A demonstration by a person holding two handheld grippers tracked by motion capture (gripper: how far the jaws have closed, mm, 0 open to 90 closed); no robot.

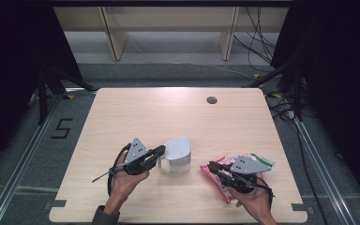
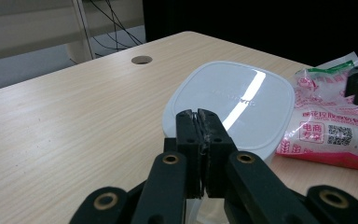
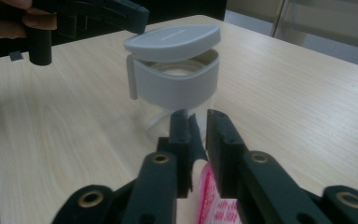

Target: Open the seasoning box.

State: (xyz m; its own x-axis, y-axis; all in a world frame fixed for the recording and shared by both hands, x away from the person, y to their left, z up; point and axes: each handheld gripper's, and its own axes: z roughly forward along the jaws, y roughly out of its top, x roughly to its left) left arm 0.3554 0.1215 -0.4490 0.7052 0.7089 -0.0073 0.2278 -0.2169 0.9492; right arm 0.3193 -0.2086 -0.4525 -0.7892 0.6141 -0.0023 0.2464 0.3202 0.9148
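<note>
A clear jar [image 1: 178, 161] with a pale grey collar stands near the table's front middle; its white lid [image 1: 176, 146] sits tilted on top, raised on one side [image 3: 172, 37]. My left gripper [image 1: 161, 150] is shut, its tips [image 2: 198, 116] at the lid's near rim [image 2: 233, 93]; whether they pinch anything is hidden. To the right lies a pink and white plastic bag [image 1: 225, 188] with a green-striped end. My right gripper [image 1: 211, 166] rests over it, and the jaws [image 3: 198, 119] are shut on a fold of the bag [image 3: 209, 196], pointing at the jar [image 3: 177, 84].
The light wooden table [image 1: 168, 112] has a round cable hole [image 1: 211, 100] at the back right. Cables and wooden shelf legs lie on the floor beyond the far edge. A metal rail runs along each side of the table.
</note>
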